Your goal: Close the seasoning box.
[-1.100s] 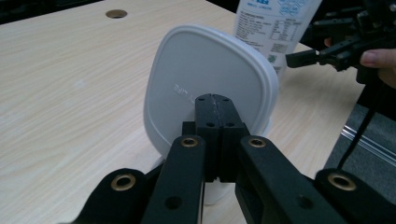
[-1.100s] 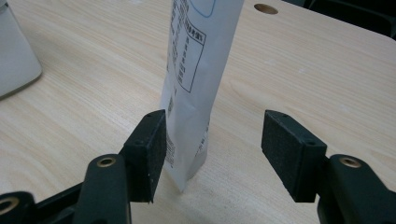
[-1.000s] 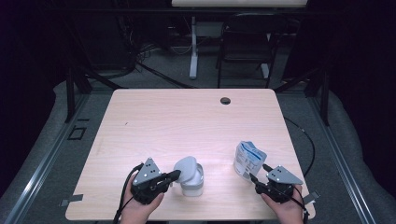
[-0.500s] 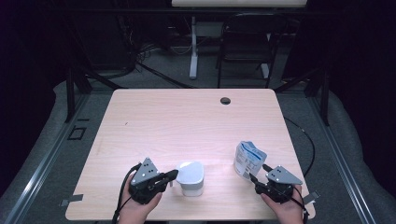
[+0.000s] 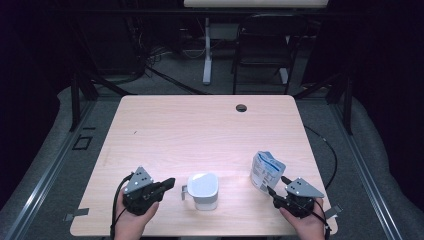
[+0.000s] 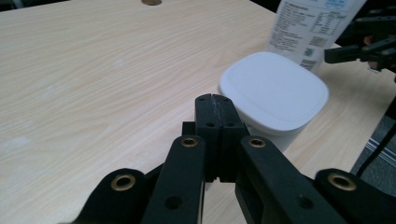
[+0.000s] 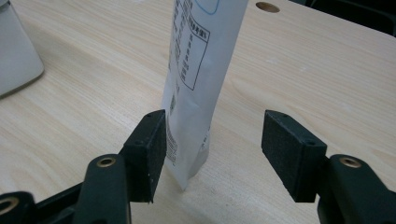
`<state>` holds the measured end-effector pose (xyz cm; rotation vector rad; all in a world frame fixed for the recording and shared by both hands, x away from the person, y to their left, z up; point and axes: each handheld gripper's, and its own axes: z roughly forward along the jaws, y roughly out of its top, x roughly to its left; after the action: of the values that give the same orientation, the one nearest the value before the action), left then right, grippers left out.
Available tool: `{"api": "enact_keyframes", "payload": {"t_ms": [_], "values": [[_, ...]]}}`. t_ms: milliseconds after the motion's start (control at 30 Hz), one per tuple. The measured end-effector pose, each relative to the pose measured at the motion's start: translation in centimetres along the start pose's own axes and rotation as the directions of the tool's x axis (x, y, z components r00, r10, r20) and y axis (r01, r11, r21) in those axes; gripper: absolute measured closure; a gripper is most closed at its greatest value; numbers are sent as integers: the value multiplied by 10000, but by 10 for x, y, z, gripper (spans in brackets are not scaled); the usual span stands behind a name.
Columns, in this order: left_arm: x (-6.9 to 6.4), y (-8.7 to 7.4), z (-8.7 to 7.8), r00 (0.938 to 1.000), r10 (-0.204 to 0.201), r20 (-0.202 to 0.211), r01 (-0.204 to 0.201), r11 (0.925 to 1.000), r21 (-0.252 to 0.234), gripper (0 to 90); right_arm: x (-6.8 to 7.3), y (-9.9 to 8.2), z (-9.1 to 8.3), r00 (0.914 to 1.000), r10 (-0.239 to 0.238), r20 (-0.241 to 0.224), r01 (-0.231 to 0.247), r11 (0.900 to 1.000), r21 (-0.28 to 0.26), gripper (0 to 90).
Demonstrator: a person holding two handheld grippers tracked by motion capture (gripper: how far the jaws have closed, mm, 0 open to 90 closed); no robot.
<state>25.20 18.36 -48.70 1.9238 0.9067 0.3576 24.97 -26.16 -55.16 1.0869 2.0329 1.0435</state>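
The left claw [image 5: 169, 183] has its jaws pressed flat together with nothing between them; in the left gripper view the two black pads [image 6: 215, 122] meet along a thin seam. Its tips point across the table at the white lidded container [image 5: 203, 190], stopping just short of the small handle on the container's left side, apart from it. The container stands upright near the table's near edge, a little left of the middle, its rounded square lid [image 6: 273, 91] closed on top.

The right claw [image 5: 278, 185] stands wide, and the white pouch [image 5: 266, 170] rises between its jaws. In the right gripper view the left pad [image 7: 148, 151] sits right against the pouch's printed side [image 7: 198, 70], though whether it actually touches cannot be told, while the other pad is well apart from it with bare wood between. The pouch stands upright on its base near the table's near right corner, well apart from the container.

A hand [image 5: 131, 225] comes in over the near edge behind the left claw, and another hand [image 5: 307, 226] behind the right one. A round cable hole [image 5: 241, 107] sits near the table's far edge.
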Motion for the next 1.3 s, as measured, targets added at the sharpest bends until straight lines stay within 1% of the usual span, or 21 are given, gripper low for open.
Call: {"api": "enact_keyframes", "payload": {"t_ms": [100,167,300,400,433,467,567,633,700,767,833,900,933,1033,1067,1133,1167,1233,1267,1300], "values": [[11,-5,-4,9991,-341,-241,339,9994,-99,900,1,-1,1,10000,20,-15,-20,10000,-12,399],[17,-7,-7,9980,-493,-403,490,9988,-99,900,2,-1,1,10000,4,-5,-4,10000,46,399],[26,-12,-11,9956,-651,-679,645,9979,-103,900,2,-1,2,10000,-31,-27,32,10000,76,399],[34,-16,-13,9924,-773,-956,771,9970,-60,900,2,-1,2,10000,-9,-58,10,10000,98,399],[38,-19,-14,9907,-883,-1035,882,9961,-63,900,2,-1,2,10000,-15,-71,15,9999,104,398],[40,-20,-14,9902,-910,-1060,909,9958,-60,900,2,-2,3,10000,9,-96,-8,10000,76,398],[51,-26,-15,9851,-1073,-1344,1094,9940,82,900,2,-2,3,10000,-10,-90,11,9999,108,398],[58,-32,-15,9790,-1318,-1556,1352,9908,113,900,2,-2,3,10000,-17,-92,18,9999,136,399],[65,-37,-15,9741,-1393,-1782,1452,9892,207,900,2,-2,4,10000,-10,-75,11,9998,177,398],[72,-44,-15,9668,-1603,-1988,1691,9852,278,900,2,-3,4,10000,23,-71,-21,9998,203,398],[77,-49,-15,9618,-1603,-2221,1720,9845,343,900,1,-3,4,10000,-33,-81,35,9996,276,398],[83,-54,-14,9529,-1816,-2429,1931,9809,240,844,2,-3,5,9999,-50,-97,52,9997,244,398],[84,-55,-14,9494,-1891,-2505,2000,9796,184,788,2,-3,5,9999,-93,-105,96,9996,263,398],[92,-62,-13,9339,-2151,-2856,2286,9734,144,645,4,-3,7,9999,-62,-99,65,9997,241,397],[94,-65,-13,9323,-2198,-2871,2357,9716,216,630,3,-3,6,9999,-111,-115,115,9995,309,397],[98,-68,-13,9270,-2303,-2962,2481,9684,237,590,3,-3,6,9999,-109,-121,112,9995,291,397],[100,-70,-13,9223,-2308,-3102,2503,9679,240,572,3,-4,7,9999,-103,-120,106,9995,300,397],[103,-73,-13,9157,-2227,-3344,2474,9684,325,502,3,-4,7,9999,-132,-104,135,9993,346,398],[104,-75,-12,9123,-2230,-3435,2470,9686,272,480,3,-4,7,9998,-151,-93,154,9992,365,397],[105,-76,-13,9111,-2167,-3505,2434,9693,334,466,3,-4,7,9998,-148,-118,152,9993,341,397]]}}
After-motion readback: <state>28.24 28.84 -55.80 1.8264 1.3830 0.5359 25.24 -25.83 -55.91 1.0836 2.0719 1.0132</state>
